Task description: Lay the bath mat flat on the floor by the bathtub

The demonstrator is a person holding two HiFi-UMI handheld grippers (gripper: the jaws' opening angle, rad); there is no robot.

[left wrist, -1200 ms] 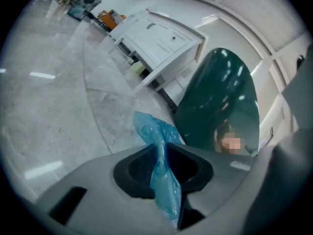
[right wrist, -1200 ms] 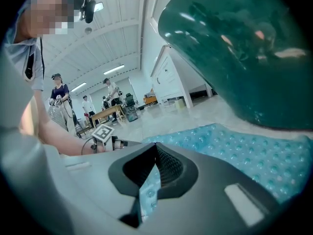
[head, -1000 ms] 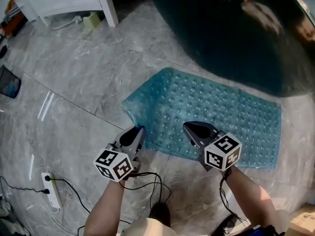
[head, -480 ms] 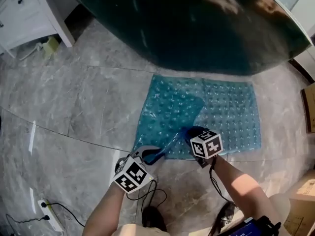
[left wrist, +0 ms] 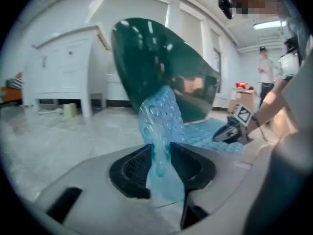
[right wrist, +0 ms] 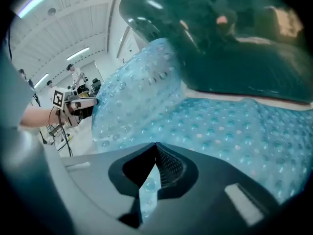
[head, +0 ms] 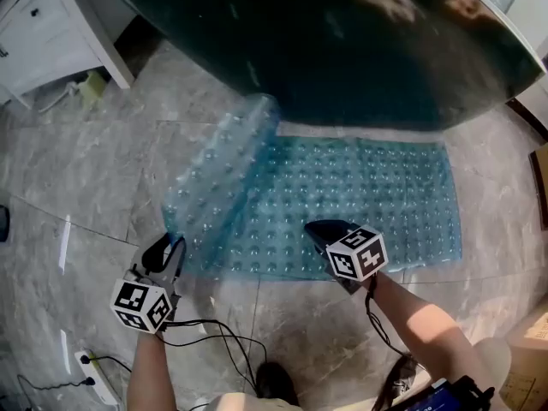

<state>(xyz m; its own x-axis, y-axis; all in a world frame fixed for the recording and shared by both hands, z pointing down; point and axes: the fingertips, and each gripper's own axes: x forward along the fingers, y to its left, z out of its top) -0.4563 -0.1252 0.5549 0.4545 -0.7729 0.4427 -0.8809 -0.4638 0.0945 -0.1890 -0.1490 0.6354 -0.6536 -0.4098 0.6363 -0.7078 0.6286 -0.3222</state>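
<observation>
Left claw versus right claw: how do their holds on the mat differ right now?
The left claw holds the mat's left end raised and curled off the floor. The right claw grips it low, where the mat lies flat. The left claw's jaws have just been opening, with the mat pinched between them, while the right claw's jaws are shut tight on it. Both hold the same mat from its near side.

The head view looked steeply down from above at the floor (head: 86, 169) and bath mat (head: 368, 195). Each gripper view rode low, close behind its jaws, facing the far bathtub (left wrist: 146, 58); all three shared the mat.
</observation>
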